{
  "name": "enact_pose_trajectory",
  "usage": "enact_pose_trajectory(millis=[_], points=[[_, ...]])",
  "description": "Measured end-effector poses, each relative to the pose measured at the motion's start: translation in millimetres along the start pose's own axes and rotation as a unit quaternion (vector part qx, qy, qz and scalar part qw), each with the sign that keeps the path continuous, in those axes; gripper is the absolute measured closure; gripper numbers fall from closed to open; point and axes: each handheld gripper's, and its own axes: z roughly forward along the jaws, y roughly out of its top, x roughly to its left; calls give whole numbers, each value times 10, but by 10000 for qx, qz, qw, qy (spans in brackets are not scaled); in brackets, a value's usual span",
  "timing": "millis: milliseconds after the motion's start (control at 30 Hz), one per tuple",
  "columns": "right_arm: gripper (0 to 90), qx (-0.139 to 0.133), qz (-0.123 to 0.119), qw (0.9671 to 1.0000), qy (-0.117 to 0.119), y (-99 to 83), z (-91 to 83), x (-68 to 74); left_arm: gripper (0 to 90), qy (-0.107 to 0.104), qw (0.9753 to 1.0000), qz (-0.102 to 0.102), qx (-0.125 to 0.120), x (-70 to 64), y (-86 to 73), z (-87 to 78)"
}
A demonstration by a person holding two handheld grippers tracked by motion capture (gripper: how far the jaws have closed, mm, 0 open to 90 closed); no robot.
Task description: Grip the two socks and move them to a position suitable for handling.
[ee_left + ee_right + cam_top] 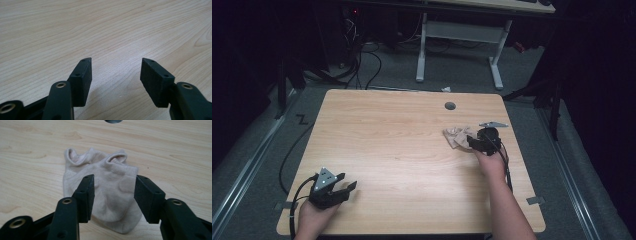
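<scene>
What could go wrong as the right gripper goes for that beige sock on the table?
1. The sock lies flat and looks like two layers, so the open right gripper may pinch only the top one and let it unfold or slip.
2. Its jaws straddle the middle, so closing low could scrape the table.
3. The left gripper hangs open far off, too distant to steady the fabric.

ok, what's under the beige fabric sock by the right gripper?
The beige fabric sock lies flat on the light wooden table, with the open right gripper over it. Whatever the sock covers is hidden.
</scene>
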Motion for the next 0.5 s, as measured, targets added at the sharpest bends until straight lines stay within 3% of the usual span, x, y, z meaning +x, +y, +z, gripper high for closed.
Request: enact_pose_trajectory(millis=[67,167,333,400,500], points=[[519,190,51,9998,51,32,47,-42,433,2,10000,8,-7,-3,0,4],[522,239,72,9997,58,69,87,-75,433,-1,10000,-17,-11,-8,-1,11],[540,368,434,9981,232,42,177,-177,435,32,10000,11,-61,-16,5,-8],[545,506,391,9977,238,19,221,-178,436,46,9999,38,-96,-25,11,-18],[573,496,369,9979,208,12,246,-173,436,49,9999,42,-106,-29,11,-20]])
